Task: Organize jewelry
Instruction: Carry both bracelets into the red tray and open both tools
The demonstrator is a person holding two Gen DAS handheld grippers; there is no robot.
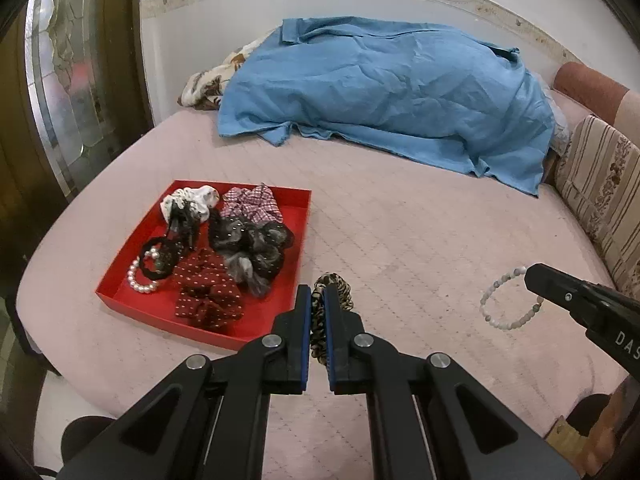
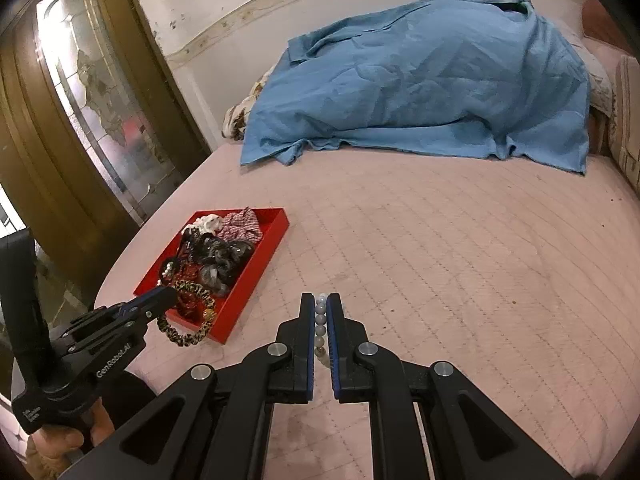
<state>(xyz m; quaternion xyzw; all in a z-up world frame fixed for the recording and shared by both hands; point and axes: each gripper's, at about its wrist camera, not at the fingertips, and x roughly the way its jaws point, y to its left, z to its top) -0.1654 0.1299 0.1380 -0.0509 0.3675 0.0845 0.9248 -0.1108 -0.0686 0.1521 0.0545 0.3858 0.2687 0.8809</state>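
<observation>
Left hand-held gripper (image 1: 317,300): jaws clamped on a leopard scrunchie (image 1: 335,292); the blue pads pinch one part of the loop and the rest bulges out past the fingertips.
Left pose: angled down toward the bed (image 1: 400,220), raised off the pink quilted cover, its tip just beside the near right corner of the red tray (image 1: 168,312). In the right wrist view it comes in from the lower left, and the scrunchie hangs from its tip over the tray's near edge.
Hand (image 2: 60,440): fingers wrap the left gripper's black handle at the lower left corner of the right wrist view.
Right hand-held gripper (image 2: 320,304): jaws closed on a bead bracelet (image 2: 320,320); a row of pale beads sits between the pads.
Right pose: tilted down, held over bare cover to the right of the tray and well apart from it. In the left wrist view its tip enters from the right edge, with the bracelet's loop hanging free below and to the left.
Tray: lies on the bed's left part, near its front edge.
Tray contents: several scrunchies, among them a dark red dotted one (image 1: 208,296), a pearl bracelet (image 1: 140,276) and a black hair tie.
Blue sheet (image 1: 380,92): heaped over something at the far side of the bed.
Door (image 2: 80,100): wood and glass, left of the bed.
</observation>
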